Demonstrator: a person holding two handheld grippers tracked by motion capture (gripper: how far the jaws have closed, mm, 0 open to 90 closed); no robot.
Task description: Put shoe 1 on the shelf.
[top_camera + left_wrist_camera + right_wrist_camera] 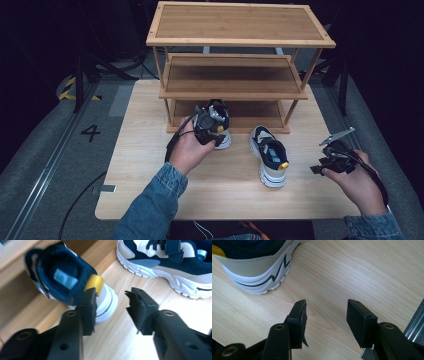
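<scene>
From the high view, the rack (pixel 235 75) stands at the table's (pixel 150 195) far edge, its top and middle shelves bare. One shoe (pixel 220 125) sits at the bottom shelf's front edge, the left gripper (pixel 207 131) at its heel. The other shoe (pixel 270 156) lies mid-table, the right gripper (pixel 334 159) well apart.

In the left gripper view, the jaws gape, one touching the shoe's heel.

In the right gripper view, the jaws are spread over bare wood.
</scene>
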